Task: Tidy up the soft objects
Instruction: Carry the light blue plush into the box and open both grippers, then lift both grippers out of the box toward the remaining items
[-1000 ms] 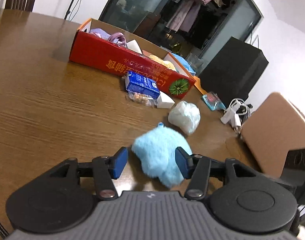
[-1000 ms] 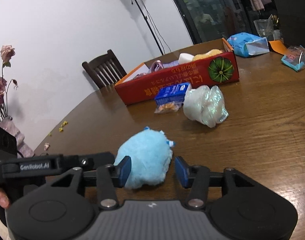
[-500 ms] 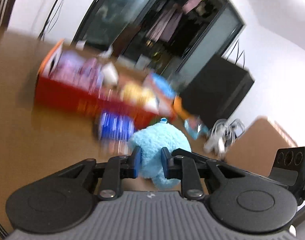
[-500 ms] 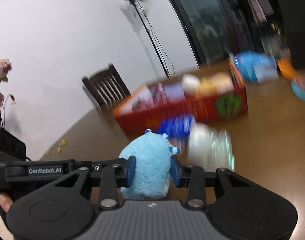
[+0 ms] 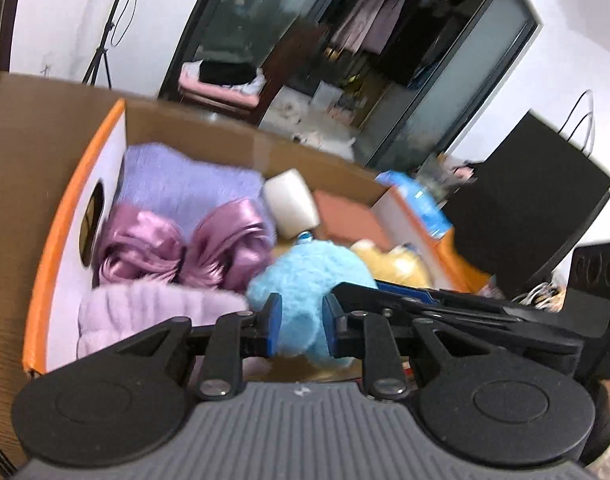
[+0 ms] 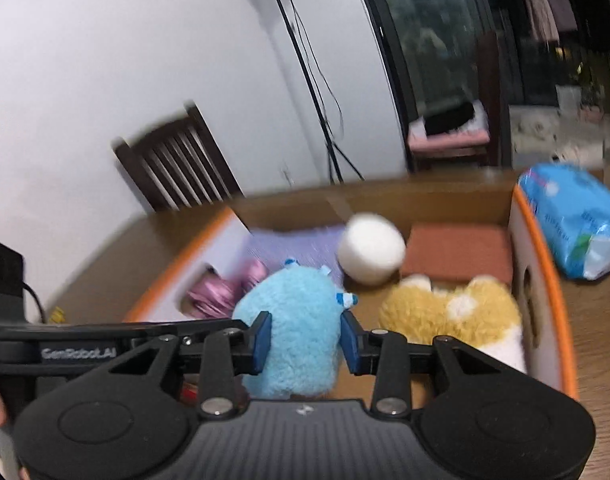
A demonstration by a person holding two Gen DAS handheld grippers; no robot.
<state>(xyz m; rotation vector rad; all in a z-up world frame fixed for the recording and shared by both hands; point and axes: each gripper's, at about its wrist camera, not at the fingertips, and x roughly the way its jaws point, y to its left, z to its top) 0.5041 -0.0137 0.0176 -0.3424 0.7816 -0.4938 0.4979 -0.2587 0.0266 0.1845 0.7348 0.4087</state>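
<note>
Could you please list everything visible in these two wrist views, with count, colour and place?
Blue plush toy: one, light blue, held above the box.
Cardboard box: one, orange-edged, on the wooden table.
Satin cloth: one, pink-purple, in the box.
Knit items: two, lilac, in the box.
White cylinder: one, in the box.
Yellow plush: one, in the box.
Brown pad: one, in the box.
Blue packet: one, beside the box.
Chair: one, dark, behind the table.
Left gripper: closed on the toy.
Right gripper: closed on the toy.

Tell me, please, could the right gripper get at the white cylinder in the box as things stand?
Probably not: the right gripper is shut on the blue plush, which sits between it and the white cylinder.
</note>
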